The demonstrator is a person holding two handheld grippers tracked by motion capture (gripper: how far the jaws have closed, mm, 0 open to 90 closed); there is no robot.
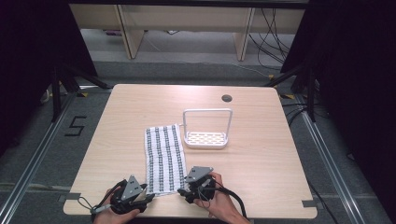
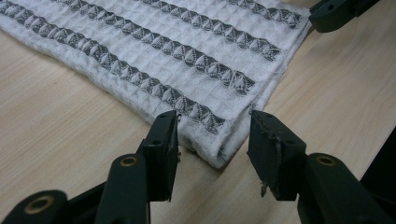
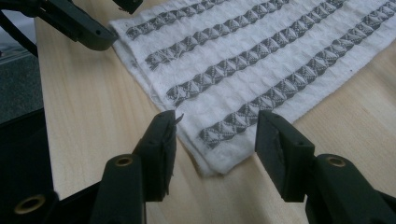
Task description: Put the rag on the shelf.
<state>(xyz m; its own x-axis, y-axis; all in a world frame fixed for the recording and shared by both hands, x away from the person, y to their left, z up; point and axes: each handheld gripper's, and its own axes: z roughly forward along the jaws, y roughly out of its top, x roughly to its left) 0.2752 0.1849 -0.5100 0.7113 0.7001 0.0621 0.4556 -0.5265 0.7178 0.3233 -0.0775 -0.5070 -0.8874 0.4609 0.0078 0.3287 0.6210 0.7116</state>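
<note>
The striped towel lies flat on the table, running from the middle toward the near edge, its two near corners just short of that edge. Behind its far right corner stands a white rack with a tall hoop handle, close beside the cloth.

The step in hand looks like taking hold of both near corners, probably to fold or lift the cloth. To do it well, each gripper should slide low along the wood so one jaw gets under the hem, bite only the corner and catch every layer of the doubled edge, and both should close at about the same time so the cloth rises level and does not skew toward the rack.

The left gripper sits at the towel's near left corner, with its jaws about half apart. That corner lies between them, the pads not pressing it yet. The right gripper stands the same way at the near right corner: jaws half open on either side of the hem, nothing clamped. From the right gripper view the left one's black jaw shows beyond the cloth, by the other corner
</note>
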